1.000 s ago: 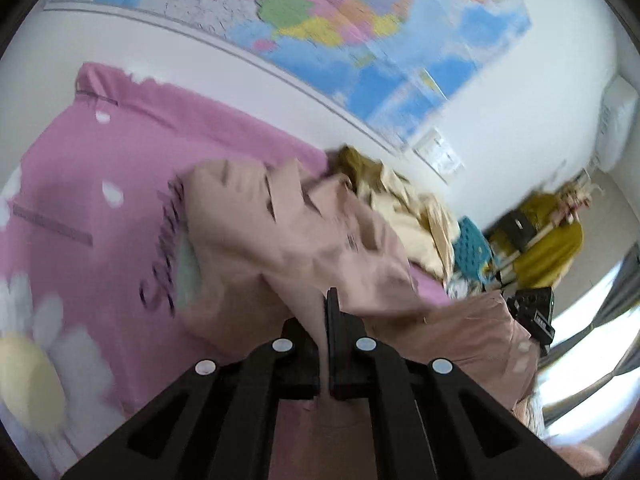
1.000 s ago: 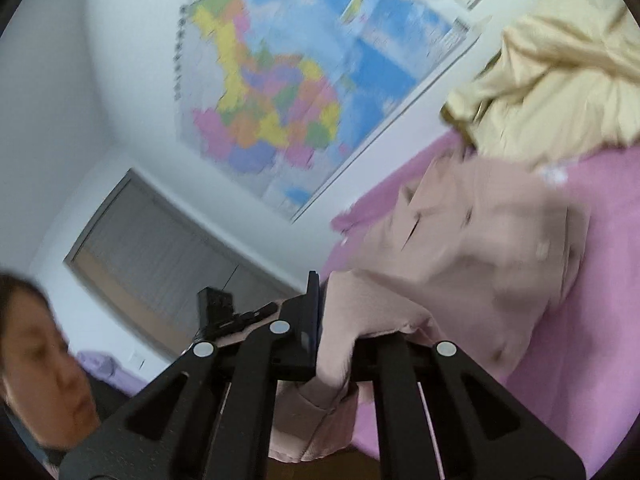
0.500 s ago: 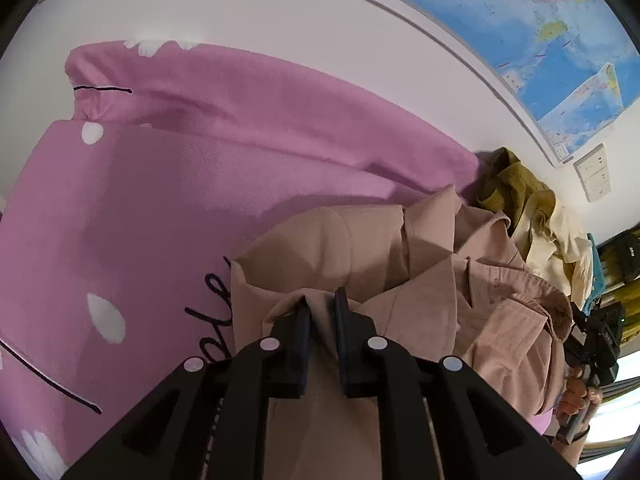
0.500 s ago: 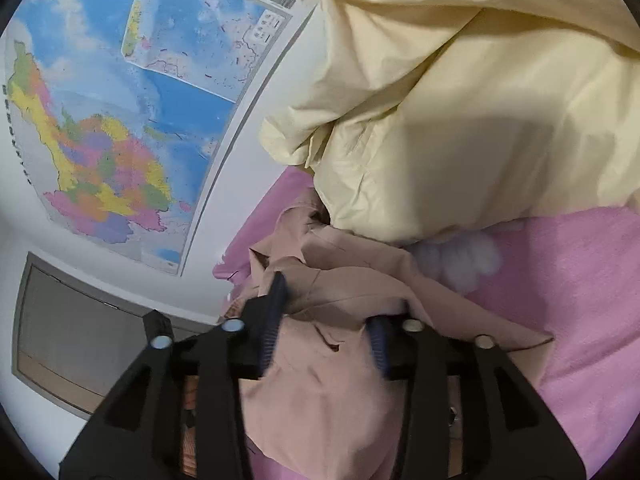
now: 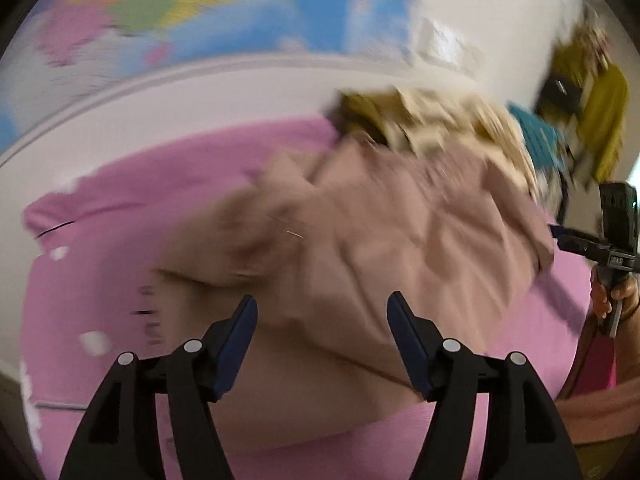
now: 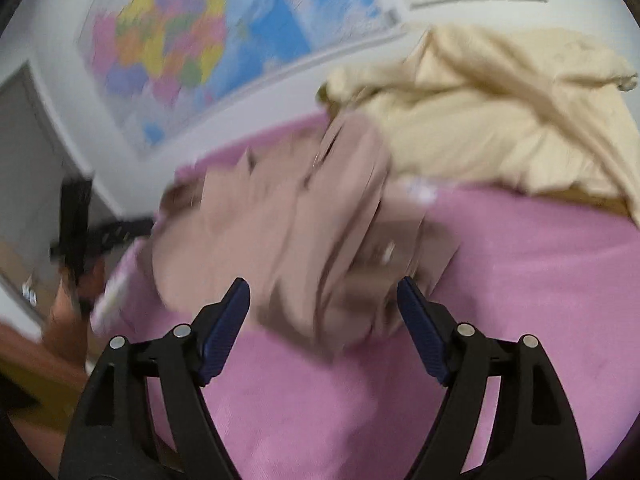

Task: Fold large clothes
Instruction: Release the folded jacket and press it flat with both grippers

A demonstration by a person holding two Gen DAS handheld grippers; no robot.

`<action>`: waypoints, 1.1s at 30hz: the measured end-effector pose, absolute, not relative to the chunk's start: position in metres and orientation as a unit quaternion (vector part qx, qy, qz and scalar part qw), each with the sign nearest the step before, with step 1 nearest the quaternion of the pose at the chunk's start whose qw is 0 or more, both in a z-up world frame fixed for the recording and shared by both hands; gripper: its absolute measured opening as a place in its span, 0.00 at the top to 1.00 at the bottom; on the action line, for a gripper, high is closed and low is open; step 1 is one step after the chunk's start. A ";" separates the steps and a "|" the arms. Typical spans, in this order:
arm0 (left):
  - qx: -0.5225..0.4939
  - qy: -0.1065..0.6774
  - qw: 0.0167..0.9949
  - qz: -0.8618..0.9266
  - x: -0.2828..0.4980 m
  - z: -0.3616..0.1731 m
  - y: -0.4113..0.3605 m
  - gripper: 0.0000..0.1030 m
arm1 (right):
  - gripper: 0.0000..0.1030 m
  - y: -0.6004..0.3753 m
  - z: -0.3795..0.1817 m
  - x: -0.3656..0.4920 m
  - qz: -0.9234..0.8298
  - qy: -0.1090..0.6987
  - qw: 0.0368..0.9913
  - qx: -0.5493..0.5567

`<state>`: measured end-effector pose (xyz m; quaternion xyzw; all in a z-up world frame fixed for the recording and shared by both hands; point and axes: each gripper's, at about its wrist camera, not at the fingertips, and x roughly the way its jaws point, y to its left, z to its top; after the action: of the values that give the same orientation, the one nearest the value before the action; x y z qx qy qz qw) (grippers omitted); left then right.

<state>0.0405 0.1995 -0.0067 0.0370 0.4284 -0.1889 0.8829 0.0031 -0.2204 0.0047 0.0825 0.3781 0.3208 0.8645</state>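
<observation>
A beige-pink shirt (image 5: 380, 240) lies crumpled on the pink bedspread (image 5: 120, 260); it also shows in the right wrist view (image 6: 288, 248). My left gripper (image 5: 320, 312) is open and empty, just short of the shirt's near edge. My right gripper (image 6: 322, 296) is open and empty, over the shirt's near edge from the other side. The right gripper shows in the left wrist view (image 5: 580, 240) at the shirt's right end. The left gripper shows in the right wrist view (image 6: 100, 232) at the shirt's left end. Both views are blurred.
A pile of cream and olive clothes (image 6: 500, 120) lies behind the shirt against the wall; it also shows in the left wrist view (image 5: 432, 120). A coloured map (image 6: 192, 48) hangs on the wall. A yellow garment (image 5: 604, 120) hangs at the far right.
Both grippers were shut on the shirt and carried it toward the wall. They have now opened, let it go and pulled back; the shirt lies on the bedspread.
</observation>
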 end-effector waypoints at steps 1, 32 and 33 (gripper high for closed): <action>0.039 0.437 0.877 -0.197 0.046 -0.013 0.194 0.36 | 0.26 -0.214 -0.005 0.000 0.316 0.383 0.866 0.060; 0.023 0.427 0.903 -0.049 0.087 -0.032 0.245 0.33 | 0.25 -0.112 0.043 0.050 0.332 0.347 0.875 -0.059; 0.028 0.432 0.900 -0.050 0.087 -0.037 0.244 0.35 | 0.25 -0.097 0.036 0.056 0.336 0.354 0.870 -0.073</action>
<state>0.0872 0.2442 -0.0371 0.0284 0.4321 -0.0503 0.9000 0.0559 -0.0974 0.0362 -0.0733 0.3536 0.3357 0.8700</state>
